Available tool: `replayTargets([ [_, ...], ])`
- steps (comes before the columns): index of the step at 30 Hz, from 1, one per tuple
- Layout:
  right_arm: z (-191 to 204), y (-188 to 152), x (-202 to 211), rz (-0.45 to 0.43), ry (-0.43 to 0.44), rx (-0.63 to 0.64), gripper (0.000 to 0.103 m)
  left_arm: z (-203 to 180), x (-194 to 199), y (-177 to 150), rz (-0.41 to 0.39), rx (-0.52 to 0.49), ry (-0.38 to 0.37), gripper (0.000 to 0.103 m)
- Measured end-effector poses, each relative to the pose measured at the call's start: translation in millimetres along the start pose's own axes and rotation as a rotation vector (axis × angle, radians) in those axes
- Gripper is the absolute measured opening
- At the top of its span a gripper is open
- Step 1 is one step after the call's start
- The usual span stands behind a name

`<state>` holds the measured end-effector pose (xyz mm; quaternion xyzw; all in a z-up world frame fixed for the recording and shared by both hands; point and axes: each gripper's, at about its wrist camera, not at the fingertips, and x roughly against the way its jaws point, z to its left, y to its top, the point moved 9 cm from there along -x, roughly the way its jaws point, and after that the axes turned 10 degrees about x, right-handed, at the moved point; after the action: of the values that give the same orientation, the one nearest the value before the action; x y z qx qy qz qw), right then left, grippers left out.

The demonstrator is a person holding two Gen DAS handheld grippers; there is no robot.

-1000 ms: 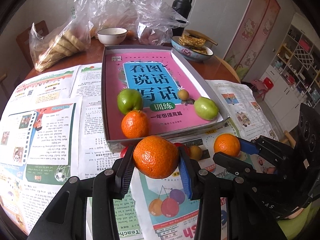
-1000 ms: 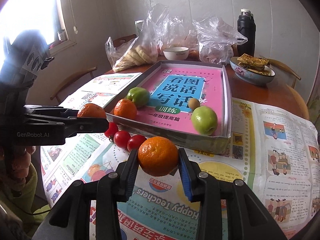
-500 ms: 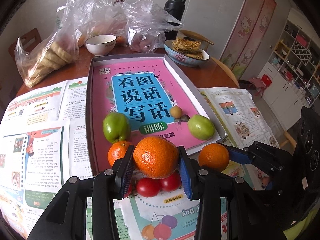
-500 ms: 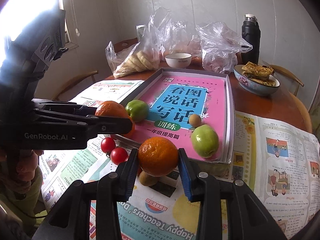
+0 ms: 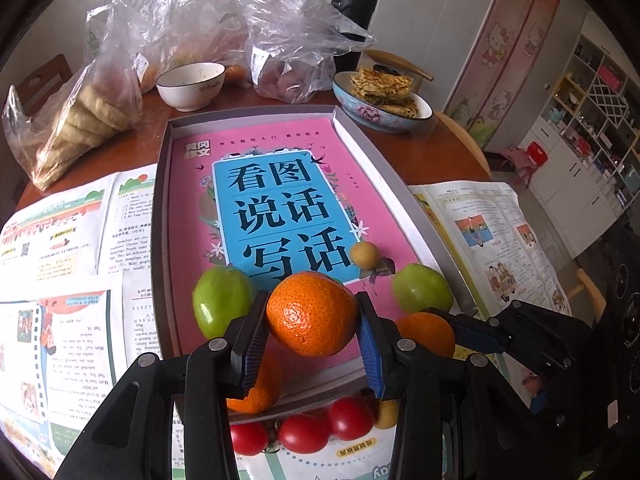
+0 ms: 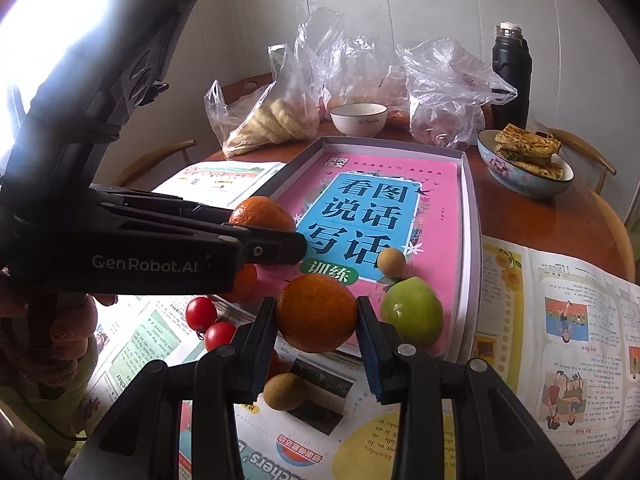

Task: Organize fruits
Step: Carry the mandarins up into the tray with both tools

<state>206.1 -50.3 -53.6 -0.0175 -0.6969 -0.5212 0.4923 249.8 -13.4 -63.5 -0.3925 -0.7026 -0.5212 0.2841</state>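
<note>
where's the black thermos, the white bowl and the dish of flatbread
black thermos (image 5: 354, 4): left wrist view, on its dark body below the cap.
white bowl (image 6: 359, 121): right wrist view, on its outer wall.
dish of flatbread (image 6: 516, 178): right wrist view, on its blue flowered side.

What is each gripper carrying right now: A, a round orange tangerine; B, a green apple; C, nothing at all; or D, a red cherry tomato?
A: the left gripper is clamped on one round orange tangerine and the right gripper on another, both near the shallow grey box.
</note>
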Motion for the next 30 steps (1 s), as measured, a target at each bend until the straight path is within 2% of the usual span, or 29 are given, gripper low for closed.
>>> replayTargets([
  [9, -4, 2, -18, 0.034, 0.016, -0.002, 0.039, 0, -28, 18, 0.046, 0.012, -0.001, 0.043],
  [16, -7, 1, -28, 0.055, 0.024, -0.008, 0.039, 0, -47, 18, 0.081, 0.022, -0.006, 0.043],
  [30, -7, 0, -38, 0.073, 0.029, -0.017, 0.039, -9, -56, 17, 0.095, -0.006, -0.016, 0.043],
])
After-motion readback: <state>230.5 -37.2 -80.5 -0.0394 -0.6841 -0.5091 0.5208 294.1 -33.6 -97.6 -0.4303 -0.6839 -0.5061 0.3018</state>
